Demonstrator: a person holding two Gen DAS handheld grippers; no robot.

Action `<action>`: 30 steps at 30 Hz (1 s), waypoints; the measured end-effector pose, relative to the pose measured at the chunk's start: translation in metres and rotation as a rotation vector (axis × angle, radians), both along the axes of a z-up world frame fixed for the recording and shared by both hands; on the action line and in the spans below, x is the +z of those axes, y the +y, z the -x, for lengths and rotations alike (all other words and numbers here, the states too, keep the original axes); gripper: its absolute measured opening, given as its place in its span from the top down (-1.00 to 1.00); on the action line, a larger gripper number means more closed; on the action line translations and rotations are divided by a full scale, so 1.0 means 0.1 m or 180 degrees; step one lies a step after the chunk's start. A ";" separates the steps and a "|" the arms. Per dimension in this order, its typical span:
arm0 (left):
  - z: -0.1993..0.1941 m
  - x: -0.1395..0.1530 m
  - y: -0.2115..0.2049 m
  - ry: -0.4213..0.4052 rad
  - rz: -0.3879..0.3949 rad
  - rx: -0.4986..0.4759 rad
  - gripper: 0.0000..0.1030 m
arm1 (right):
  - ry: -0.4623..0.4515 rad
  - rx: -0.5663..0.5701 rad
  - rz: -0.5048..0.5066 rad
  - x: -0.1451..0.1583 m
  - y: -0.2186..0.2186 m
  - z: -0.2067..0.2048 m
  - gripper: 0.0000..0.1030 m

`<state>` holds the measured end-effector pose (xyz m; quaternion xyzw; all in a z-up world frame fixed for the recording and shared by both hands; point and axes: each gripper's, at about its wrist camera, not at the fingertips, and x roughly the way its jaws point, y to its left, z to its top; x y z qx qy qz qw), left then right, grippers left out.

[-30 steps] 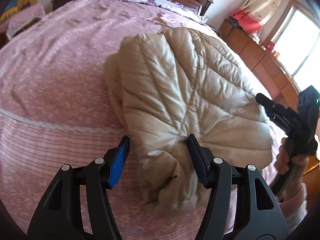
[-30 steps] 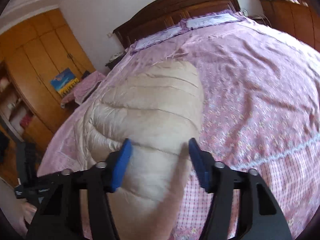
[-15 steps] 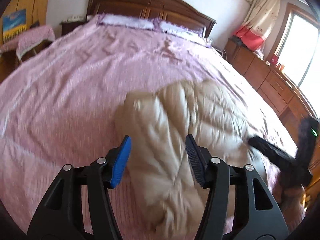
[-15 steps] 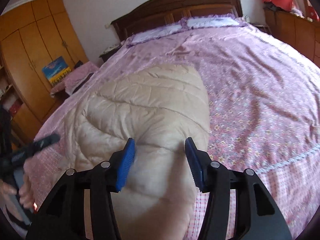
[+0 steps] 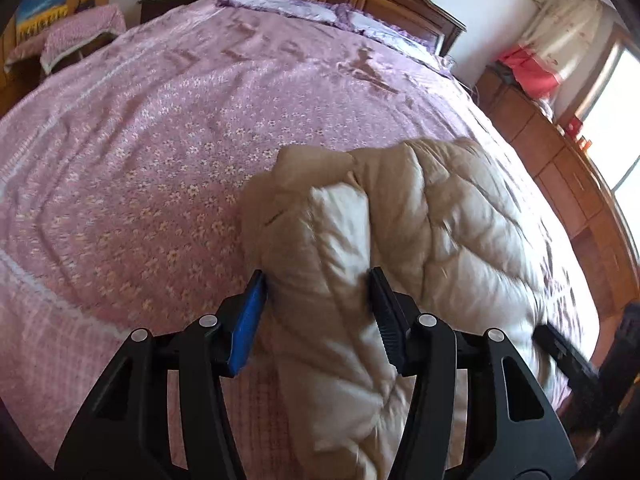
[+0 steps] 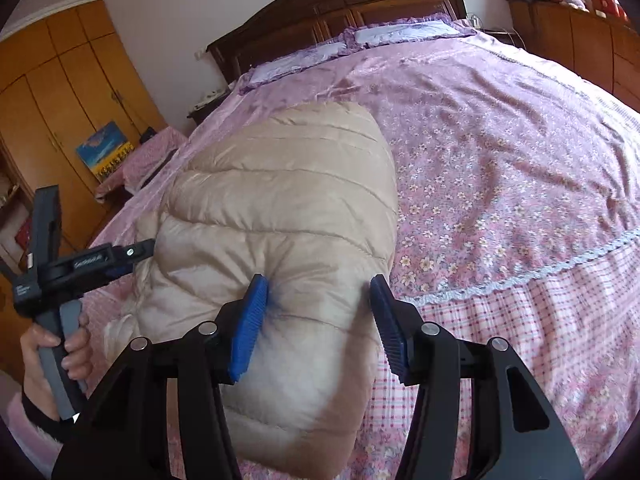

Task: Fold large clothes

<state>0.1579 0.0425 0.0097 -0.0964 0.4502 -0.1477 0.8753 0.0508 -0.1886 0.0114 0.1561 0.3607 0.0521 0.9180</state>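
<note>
A beige quilted puffer jacket (image 5: pixel 420 232) lies bunched in a thick fold on the pink floral bedspread (image 5: pixel 160 152). My left gripper (image 5: pixel 318 316) is open, its blue pads astride the jacket's near left part. In the right wrist view the jacket (image 6: pixel 280 208) fills the middle. My right gripper (image 6: pixel 318 320) is open with its pads on either side of the jacket's near end, the left pad pressing into the fabric. The left gripper (image 6: pixel 120 260) shows at the left of that view, held by a hand.
Pillows (image 6: pixel 404 34) and a dark wooden headboard (image 6: pixel 340 4) are at the bed's far end. A wooden wardrobe (image 6: pixel 60 92) stands on one side, low wooden cabinets (image 5: pixel 568 168) under a window on the other. A small covered table (image 5: pixel 76 32) sits beside the bed.
Both grippers lifted and tilted, then came back down onto the jacket. The jacket now looks more bunched and folded than a second ago. Both stay open.
</note>
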 end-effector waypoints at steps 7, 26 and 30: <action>0.64 0.21 0.01 -0.0131 -0.0203 -0.0076 -0.71 | -0.0101 -0.0041 0.0005 0.23 0.06 0.36 -0.59; 1.50 -0.07 -0.38 0.0146 -0.0669 -0.0039 -0.92 | 0.0195 -0.0091 0.0362 -0.03 0.40 0.90 -0.89; 1.53 -0.13 -0.40 0.0206 -0.0708 -0.0005 -0.92 | 0.0323 -0.0128 0.0368 -0.16 0.40 0.94 -0.89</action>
